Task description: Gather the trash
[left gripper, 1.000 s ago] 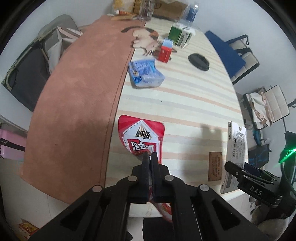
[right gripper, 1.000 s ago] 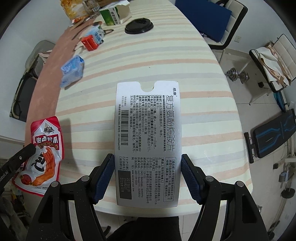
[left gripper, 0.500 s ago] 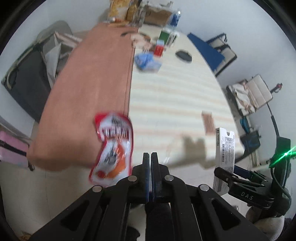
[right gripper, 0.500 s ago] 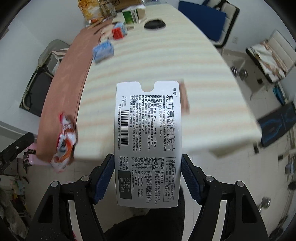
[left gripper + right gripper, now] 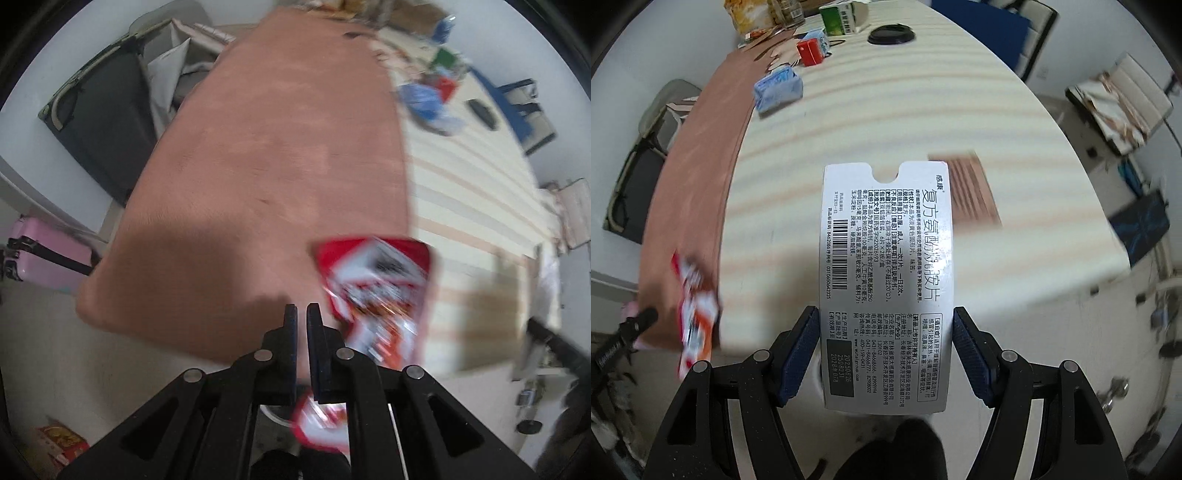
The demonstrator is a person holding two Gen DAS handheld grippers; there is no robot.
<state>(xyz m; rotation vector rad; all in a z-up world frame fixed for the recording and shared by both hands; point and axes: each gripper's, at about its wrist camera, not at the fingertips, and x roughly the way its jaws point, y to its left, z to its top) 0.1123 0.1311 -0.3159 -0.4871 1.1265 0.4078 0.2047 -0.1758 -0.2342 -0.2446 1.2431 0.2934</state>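
Observation:
A red and white snack wrapper [image 5: 373,291] is blurred in mid-air just right of my left gripper [image 5: 301,308], over the near end of the table. The left jaws are opening, with a narrow gap and nothing between the fingers. The wrapper's lower end shows under the right finger. In the right wrist view, the wrapper [image 5: 696,321] is at the lower left. My right gripper [image 5: 886,314] is shut on a white medicine box [image 5: 886,258] with black print and a barcode, clamped by its two long sides.
The table has a brown cloth [image 5: 277,147] and a striped cloth [image 5: 923,92]. On it lie a blue tissue pack [image 5: 779,90], a red carton [image 5: 811,51], a green carton [image 5: 842,18], a black lid [image 5: 891,35] and a brown card [image 5: 971,192]. A pink suitcase [image 5: 40,251] stands left.
The left fingers, clamped on the wrapper a second ago, have parted slightly and the wrapper now sits loose beside them. Both grippers have drawn back past the table's near edge. The box stays clamped.

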